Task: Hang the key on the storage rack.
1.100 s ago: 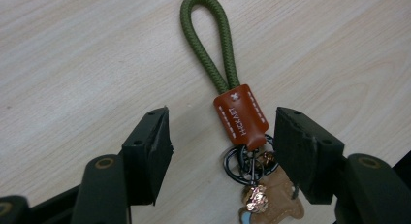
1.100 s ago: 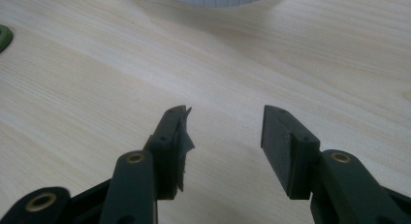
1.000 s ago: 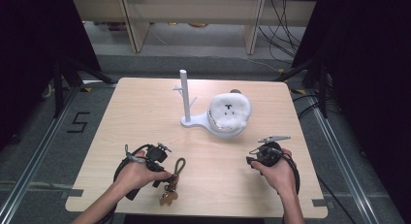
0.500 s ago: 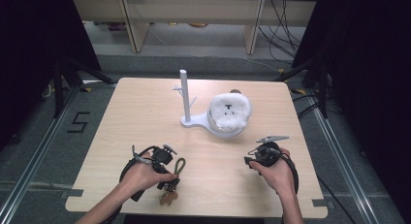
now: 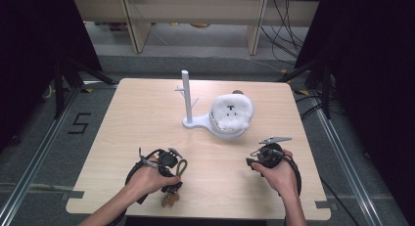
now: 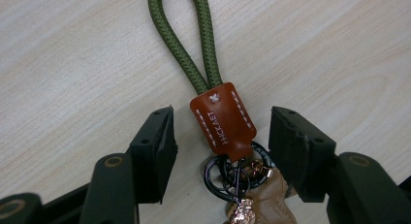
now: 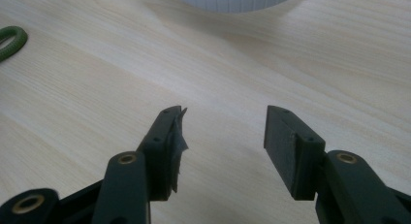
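Left gripper view: my left gripper point(image 6: 220, 132), jaws apart, straddles the keychain point(image 6: 223, 120) at frame centre; closing comes next, I judge. Right gripper point(image 7: 223, 132) gapes, idle.

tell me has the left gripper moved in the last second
Yes. Against the white stand, the left gripper has drifted toward the table's near edge, its open jaws now straddling the keychain.

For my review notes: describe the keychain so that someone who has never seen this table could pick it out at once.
On the wooden table, look to the near edge by the person's left hand, where the left gripper stands open around it. The keychain lies flat there: an olive-green rope loop, a brown stitched leather tab, dark rings. The white stand and fluffy white toy sit farther off.
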The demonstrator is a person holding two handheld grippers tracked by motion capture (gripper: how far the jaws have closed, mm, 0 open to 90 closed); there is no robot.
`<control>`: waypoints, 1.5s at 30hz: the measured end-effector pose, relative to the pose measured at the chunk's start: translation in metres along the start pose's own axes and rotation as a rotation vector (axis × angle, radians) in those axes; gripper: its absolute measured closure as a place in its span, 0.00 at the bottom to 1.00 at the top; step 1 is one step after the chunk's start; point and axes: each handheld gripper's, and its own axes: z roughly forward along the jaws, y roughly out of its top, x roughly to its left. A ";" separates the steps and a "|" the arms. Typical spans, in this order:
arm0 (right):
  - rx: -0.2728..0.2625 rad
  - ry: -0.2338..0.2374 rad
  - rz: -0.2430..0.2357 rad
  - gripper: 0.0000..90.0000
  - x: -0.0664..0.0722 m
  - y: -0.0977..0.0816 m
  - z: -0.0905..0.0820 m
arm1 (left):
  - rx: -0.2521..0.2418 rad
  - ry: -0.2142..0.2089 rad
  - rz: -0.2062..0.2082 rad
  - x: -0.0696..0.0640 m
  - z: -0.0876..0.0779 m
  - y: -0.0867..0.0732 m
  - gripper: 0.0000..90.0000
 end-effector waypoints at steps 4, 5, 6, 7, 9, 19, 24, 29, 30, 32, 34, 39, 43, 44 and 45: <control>0.001 0.003 0.006 0.54 0.002 0.000 0.000 | 0.015 0.015 0.020 0.000 0.002 0.000 0.49; 0.000 0.007 0.005 0.54 0.002 0.000 0.000 | 0.006 0.017 0.017 0.000 0.004 0.000 0.51; 0.000 0.010 0.006 0.54 0.002 0.001 0.000 | 0.020 0.020 0.027 0.000 0.004 0.000 0.52; 0.001 0.014 0.000 0.53 0.002 0.000 0.000 | 0.019 0.017 0.027 -0.001 0.004 0.000 0.53; -0.035 0.016 0.010 0.53 0.002 0.000 0.002 | 0.023 0.029 0.047 -0.001 0.004 0.000 0.56; -0.002 0.029 -0.001 0.53 0.001 0.000 0.000 | 0.063 0.076 0.168 0.004 0.003 -0.002 0.67; -0.003 0.036 0.013 0.53 0.002 -0.001 0.001 | 0.064 0.074 0.235 0.003 0.003 -0.004 0.67; -0.003 0.038 0.008 0.52 0.001 -0.001 0.001 | 0.050 0.070 0.279 0.000 0.003 -0.007 0.73; -0.005 0.041 0.017 0.52 0.002 -0.001 0.001 | 0.049 0.070 0.286 0.000 0.003 -0.007 0.74; -0.003 0.051 0.014 0.52 0.001 -0.001 0.001 | 0.046 0.072 0.301 0.000 0.003 -0.008 0.75; -0.009 0.053 0.019 0.52 0.001 -0.001 0.001 | 0.035 0.067 0.302 -0.001 0.003 -0.009 0.75; -0.013 0.061 0.020 0.52 0.001 -0.001 0.000 | -0.006 0.064 0.322 0.000 0.002 -0.015 0.76; -0.013 0.056 0.027 0.52 0.001 -0.002 0.002 | -0.061 0.055 0.327 0.002 0.002 -0.022 0.76; -0.012 0.060 0.026 0.52 0.001 -0.002 0.002 | -0.068 0.059 0.345 0.004 0.001 -0.023 0.76; -0.011 0.069 0.018 0.52 0.001 -0.002 0.002 | -0.087 0.057 0.341 0.004 0.001 -0.026 0.76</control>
